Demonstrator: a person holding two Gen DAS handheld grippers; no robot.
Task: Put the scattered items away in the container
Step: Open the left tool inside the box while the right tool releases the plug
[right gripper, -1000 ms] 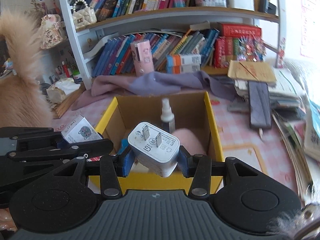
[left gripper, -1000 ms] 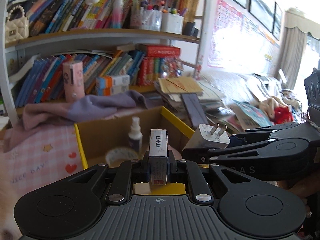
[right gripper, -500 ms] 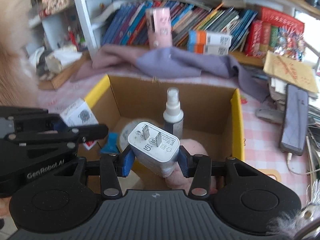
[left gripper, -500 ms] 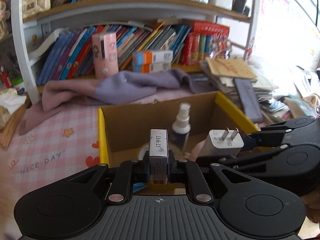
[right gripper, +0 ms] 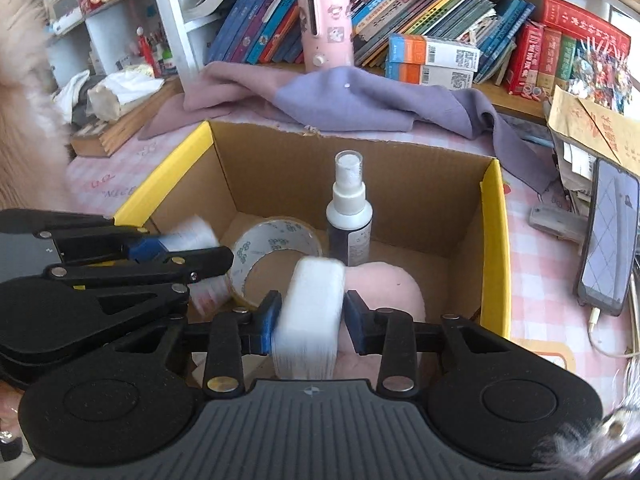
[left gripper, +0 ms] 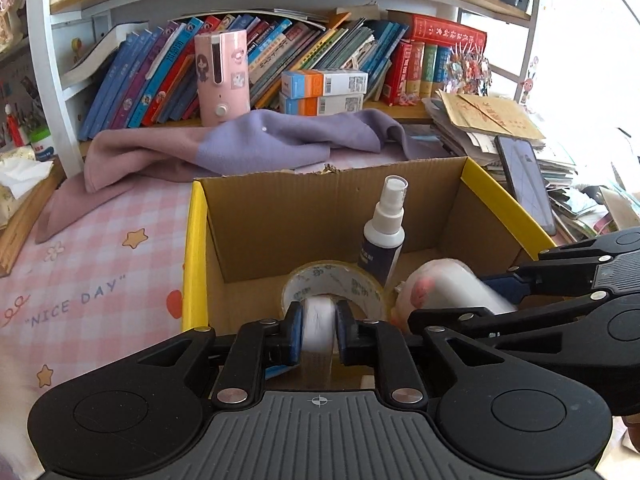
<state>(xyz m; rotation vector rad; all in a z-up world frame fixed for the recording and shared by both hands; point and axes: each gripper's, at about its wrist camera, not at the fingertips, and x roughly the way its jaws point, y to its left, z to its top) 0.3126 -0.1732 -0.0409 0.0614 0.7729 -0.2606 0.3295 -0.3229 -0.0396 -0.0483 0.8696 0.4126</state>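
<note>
Cardboard box [right gripper: 490, 240] beneath both laden hand-held grippers

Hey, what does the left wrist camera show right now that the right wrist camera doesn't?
Only the left wrist view shows the star print and "NICE DAY" lettering in full, and the left gripper shut on a blurred white item. Only the right wrist view shows the right gripper from behind, shut on a blurred white block, and tan fur. Both show the cardboard box, spray bottle and tape roll.
</note>
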